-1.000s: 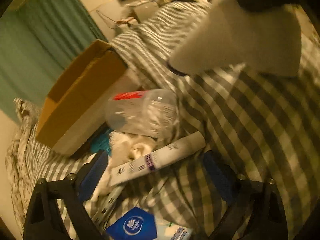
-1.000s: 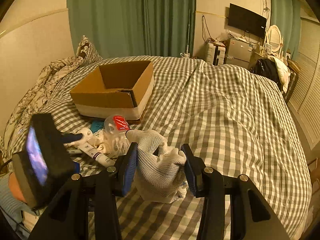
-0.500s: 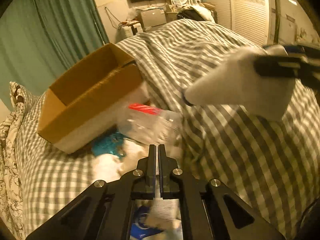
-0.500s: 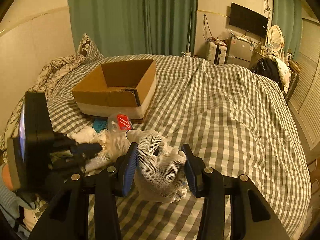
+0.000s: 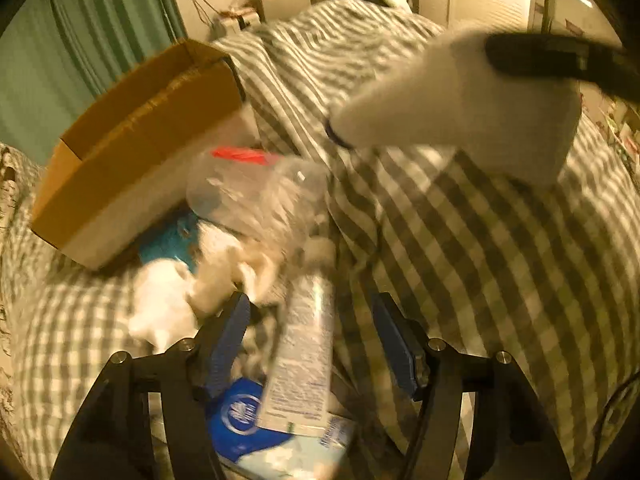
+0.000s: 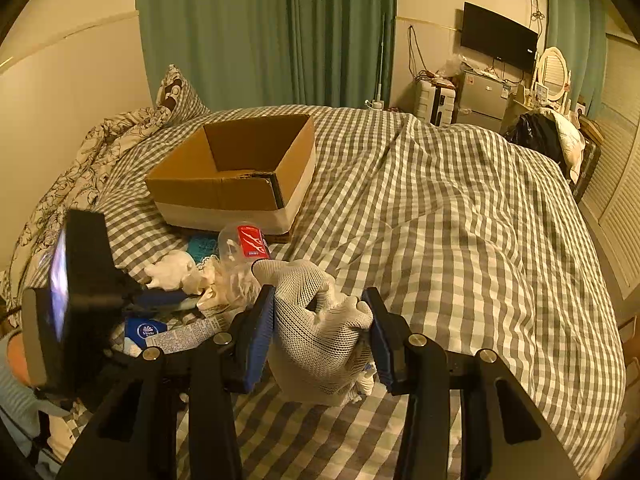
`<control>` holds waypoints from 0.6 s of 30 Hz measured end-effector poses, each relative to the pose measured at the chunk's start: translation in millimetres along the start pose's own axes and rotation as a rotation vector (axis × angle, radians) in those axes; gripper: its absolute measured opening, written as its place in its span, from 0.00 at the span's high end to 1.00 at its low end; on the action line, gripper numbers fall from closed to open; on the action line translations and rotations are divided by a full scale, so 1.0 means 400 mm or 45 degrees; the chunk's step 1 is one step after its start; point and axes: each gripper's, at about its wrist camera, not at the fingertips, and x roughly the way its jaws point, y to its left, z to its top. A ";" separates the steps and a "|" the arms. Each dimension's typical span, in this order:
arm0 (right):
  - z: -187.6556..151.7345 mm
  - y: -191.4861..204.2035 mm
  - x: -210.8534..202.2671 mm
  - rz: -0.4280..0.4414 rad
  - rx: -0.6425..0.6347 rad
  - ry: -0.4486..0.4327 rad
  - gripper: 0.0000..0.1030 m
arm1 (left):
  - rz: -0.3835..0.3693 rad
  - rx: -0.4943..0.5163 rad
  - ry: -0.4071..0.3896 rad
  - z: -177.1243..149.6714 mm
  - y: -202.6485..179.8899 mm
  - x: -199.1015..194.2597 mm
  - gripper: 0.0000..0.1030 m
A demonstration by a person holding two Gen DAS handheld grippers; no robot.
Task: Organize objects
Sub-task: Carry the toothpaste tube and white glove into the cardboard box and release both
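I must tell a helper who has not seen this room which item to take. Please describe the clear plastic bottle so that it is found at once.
On the checked bed stands an open cardboard box. Just in front of its near wall is a small heap of things, and the clear plastic bottle lies on its side there. It alone is transparent and has a red label; the crumpled tissues beside it are white.

L gripper [image 5: 310, 328]: jaws snapped fully shut half a sec ago, have just been opening again; now apart. White tube [image 5: 302, 356], earlier lying crosswise below the box [image 5: 140, 148], now lies lengthwise between the fingers, pads not touching it. L wrist view swung: box bigger and nearer left edge. In R wrist view, L gripper body shifted toward box.
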 end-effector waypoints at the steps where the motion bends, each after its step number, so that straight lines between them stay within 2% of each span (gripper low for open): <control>1: 0.000 -0.001 0.000 0.000 0.001 0.000 0.58 | -0.016 0.008 0.026 -0.006 -0.006 0.007 0.50; 2: -0.001 -0.002 0.000 -0.001 0.004 0.001 0.58 | -0.022 0.018 0.052 -0.012 -0.012 0.015 0.73; 4: -0.003 -0.002 0.001 0.000 0.006 0.003 0.58 | -0.031 0.013 0.090 -0.019 -0.013 0.022 0.74; 9: 0.000 0.001 -0.007 0.006 -0.004 -0.008 0.58 | -0.045 -0.078 0.042 -0.014 0.018 -0.039 0.75; 11: 0.007 0.001 -0.016 0.013 -0.006 -0.026 0.58 | -0.054 -0.111 -0.005 -0.005 0.039 -0.086 0.75; 13: 0.026 0.006 -0.030 0.029 -0.010 -0.057 0.58 | -0.004 -0.131 -0.061 0.012 0.064 -0.139 0.75; 18: 0.117 0.040 -0.064 0.051 -0.060 -0.164 0.58 | 0.041 -0.240 -0.221 0.079 0.156 -0.273 0.75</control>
